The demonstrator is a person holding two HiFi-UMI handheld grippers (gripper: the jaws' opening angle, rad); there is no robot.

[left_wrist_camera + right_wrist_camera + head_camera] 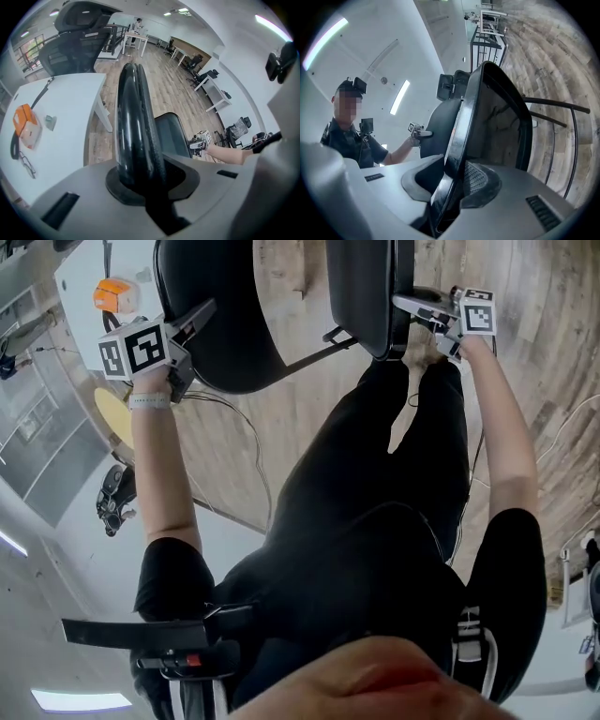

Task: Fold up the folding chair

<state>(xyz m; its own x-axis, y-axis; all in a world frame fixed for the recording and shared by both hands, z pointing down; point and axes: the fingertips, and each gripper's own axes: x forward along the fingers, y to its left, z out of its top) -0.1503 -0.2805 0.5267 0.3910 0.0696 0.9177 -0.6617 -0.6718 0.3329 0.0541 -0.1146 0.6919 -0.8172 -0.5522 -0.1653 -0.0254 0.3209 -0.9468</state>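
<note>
Jaws of the left gripper (202,315) pinch the edge of one black panel (225,306) of the folding chair (246,362) in the head view, and the right gripper (403,304) clamps the other panel's (364,282) edge, with wooden floor (291,418) open between them. The left gripper view shows the jaws closed on a rounded black rim (135,122), a white table (61,108) just beside it at left. The right gripper view shows the jaws gripping a thin rim (459,136), with frame tubes (558,105) over floor at right.

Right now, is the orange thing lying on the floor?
No, the orange thing rests on top of the white table, not on the wooden floor.
</note>
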